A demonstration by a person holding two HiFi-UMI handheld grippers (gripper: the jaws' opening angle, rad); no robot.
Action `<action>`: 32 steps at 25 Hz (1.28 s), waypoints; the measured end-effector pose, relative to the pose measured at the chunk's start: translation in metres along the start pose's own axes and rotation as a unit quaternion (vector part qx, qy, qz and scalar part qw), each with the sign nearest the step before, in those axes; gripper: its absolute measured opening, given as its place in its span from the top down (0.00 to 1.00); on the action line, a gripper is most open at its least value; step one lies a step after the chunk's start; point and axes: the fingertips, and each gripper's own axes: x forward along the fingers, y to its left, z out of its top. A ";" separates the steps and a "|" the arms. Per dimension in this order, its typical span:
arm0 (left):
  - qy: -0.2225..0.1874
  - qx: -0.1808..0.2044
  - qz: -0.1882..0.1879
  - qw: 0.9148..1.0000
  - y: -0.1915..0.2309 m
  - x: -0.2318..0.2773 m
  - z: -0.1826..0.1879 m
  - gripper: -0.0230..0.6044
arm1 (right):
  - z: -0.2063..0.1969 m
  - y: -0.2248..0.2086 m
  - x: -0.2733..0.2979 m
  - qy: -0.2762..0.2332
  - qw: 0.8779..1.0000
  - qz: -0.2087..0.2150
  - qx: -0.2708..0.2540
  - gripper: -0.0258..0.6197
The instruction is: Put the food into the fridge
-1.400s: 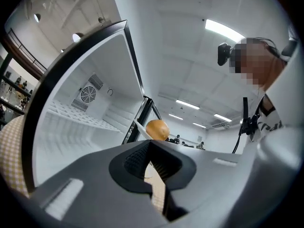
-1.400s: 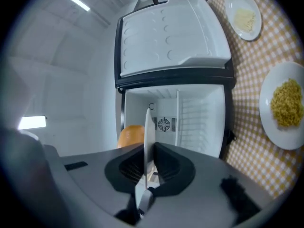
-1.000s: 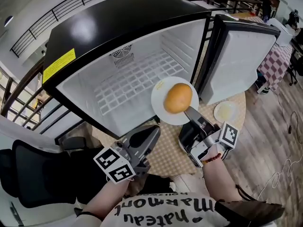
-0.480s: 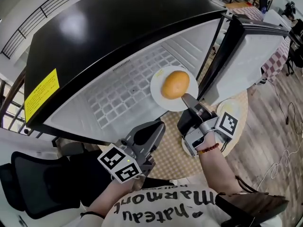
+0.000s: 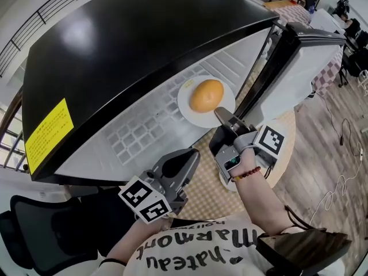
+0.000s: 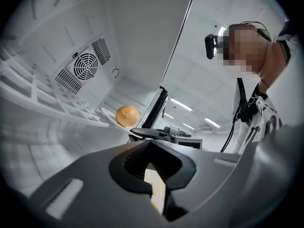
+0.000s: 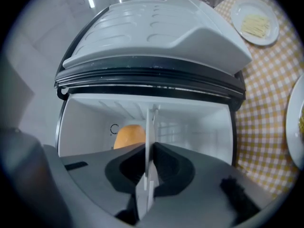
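A round orange piece of food (image 5: 206,95) lies on a white plate (image 5: 190,112). My right gripper (image 5: 222,114) is shut on the plate's near rim and holds it inside the open fridge (image 5: 144,33), over the white wire shelf (image 5: 144,125). In the right gripper view the plate rim (image 7: 151,141) stands edge-on between the jaws, with the orange food (image 7: 129,136) behind it. My left gripper (image 5: 185,158) hangs lower and to the left, below the fridge opening, shut with nothing in it. From it I see the orange food (image 6: 127,115) on the plate (image 6: 110,119).
The fridge door (image 5: 313,62) stands open to the right of the plate. A round table with a yellow checked cloth (image 5: 213,188) lies below. On it are a plate of pale food strips (image 7: 255,20) and another plate (image 7: 297,127). A fan grille (image 6: 85,65) is on the fridge's back wall.
The right gripper has carried the plate with the orange food up and left, deeper into the fridge. The head view has shifted so the fridge's black top fills more of it.
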 end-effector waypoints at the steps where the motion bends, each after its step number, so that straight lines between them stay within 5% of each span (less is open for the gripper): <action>1: 0.000 -0.001 -0.002 1.000 0.000 0.001 0.000 0.96 | 0.000 -0.001 0.002 -0.001 1.000 -0.008 0.003 0.91; 9: -0.010 -0.008 -0.013 1.000 0.004 -0.001 0.008 0.96 | -0.003 0.003 0.016 -0.002 0.998 -0.060 0.014 0.91; 20: -0.013 -0.011 -0.037 0.999 0.002 0.004 0.010 0.96 | -0.007 0.009 0.038 0.014 0.993 -0.105 -0.061 0.91; 28: -0.012 -0.021 -0.045 0.999 -0.002 0.006 0.010 0.96 | -0.005 0.007 0.039 0.014 0.992 -0.122 -0.043 0.91; 30: -0.014 -0.020 -0.044 0.999 -0.003 0.006 0.010 0.96 | -0.002 0.007 0.039 0.007 0.992 -0.119 -0.037 0.78; 32: -0.015 -0.020 -0.042 0.999 -0.003 0.004 0.010 0.96 | 0.001 0.007 0.039 0.001 0.992 -0.119 -0.033 0.77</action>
